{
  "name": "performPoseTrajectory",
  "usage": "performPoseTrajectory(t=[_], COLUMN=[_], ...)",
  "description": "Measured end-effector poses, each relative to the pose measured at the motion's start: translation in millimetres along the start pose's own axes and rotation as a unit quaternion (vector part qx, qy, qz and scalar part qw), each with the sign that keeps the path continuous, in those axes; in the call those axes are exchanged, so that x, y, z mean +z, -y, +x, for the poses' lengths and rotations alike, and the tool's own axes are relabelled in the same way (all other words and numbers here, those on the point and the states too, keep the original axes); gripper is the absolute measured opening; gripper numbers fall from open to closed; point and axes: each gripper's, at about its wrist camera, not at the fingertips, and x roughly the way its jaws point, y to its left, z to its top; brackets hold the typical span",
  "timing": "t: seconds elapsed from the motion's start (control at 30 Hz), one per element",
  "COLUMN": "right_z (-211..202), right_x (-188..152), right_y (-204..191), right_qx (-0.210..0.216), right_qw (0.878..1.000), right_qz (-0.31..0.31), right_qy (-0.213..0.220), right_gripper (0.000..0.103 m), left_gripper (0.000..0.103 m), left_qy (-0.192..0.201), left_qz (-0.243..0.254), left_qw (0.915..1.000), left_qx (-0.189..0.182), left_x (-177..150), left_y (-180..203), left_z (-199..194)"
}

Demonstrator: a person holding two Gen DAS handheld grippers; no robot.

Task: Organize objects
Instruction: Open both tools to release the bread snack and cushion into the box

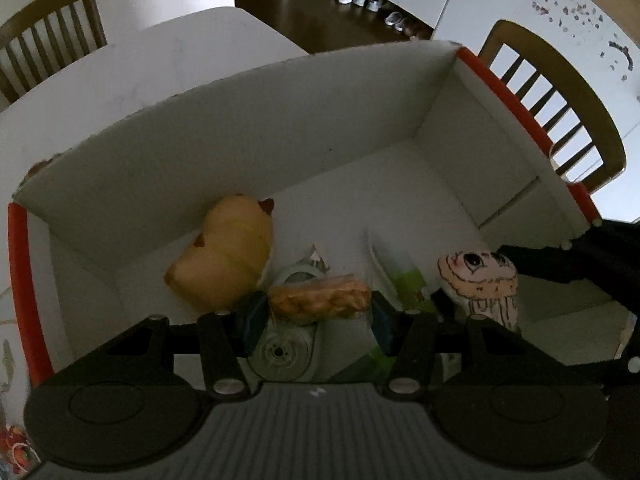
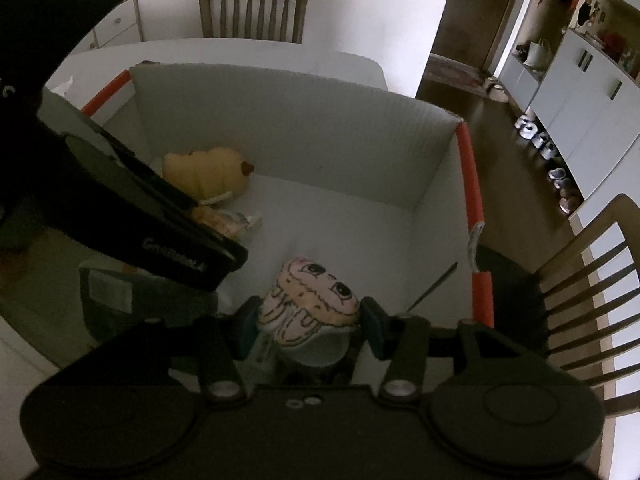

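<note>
A white cardboard box [image 1: 280, 120] with orange-edged sides stands on a white table. My left gripper [image 1: 318, 310] is inside the box, shut on a wrapped orange-brown snack [image 1: 320, 300]. A yellow plush toy [image 1: 228, 252] lies against the box's far wall, also in the right wrist view [image 2: 204, 172]. My right gripper [image 2: 308, 316] is shut on a pink cartoon-faced soft toy [image 2: 312, 300], low inside the box [image 2: 320, 128]; the toy also shows in the left wrist view [image 1: 480, 280]. The left gripper's black body [image 2: 132, 208] crosses the right wrist view.
A round grey tape roll [image 1: 280, 354] and a green-and-white packet [image 1: 404, 284] lie on the box floor under the left gripper. A grey carton [image 2: 120, 292] lies at the box's left. Wooden chairs [image 1: 560, 108] [image 2: 252, 10] stand around the table. Shoes [image 2: 540, 140] line the floor.
</note>
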Motion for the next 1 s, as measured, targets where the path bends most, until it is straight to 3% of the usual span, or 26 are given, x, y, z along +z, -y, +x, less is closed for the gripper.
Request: performPoseTrajectory(t=[0.17, 0.3, 0.6, 1.0], right_z=[-3.7, -8.8, -27.9, -67.5], right_x=[-1.4, -7.2, -9.1, -11.4], right_y=[-0.4, 2.0, 7.2, 4.1], right_qx=[0.002, 0.012, 0.018, 0.018], right_qw=[1.0, 1.0, 0.999, 0.996], right_qz=[0.002, 0.011, 0.031, 0.057], right_qy=[0.003, 0.011, 0.025, 0.059], right_gripper=[0.056, 0.061, 0.069, 0.072], left_gripper=[0.055, 0.067, 0.067, 0.067], left_qy=[-0.006, 0.009, 0.049, 0.111], left_qz=[-0.015, -0.017, -0.028, -0.012], left_qw=[0.9998, 0.9998, 0.9984, 0.9936], left_qx=[0.013, 0.01, 0.0, -0.012], left_x=[4.6, 4.6, 0.7, -20.4], left_y=[-1.4, -0.8, -3.2, -2.2], left_z=[5.1, -1.6, -28.7, -75.6])
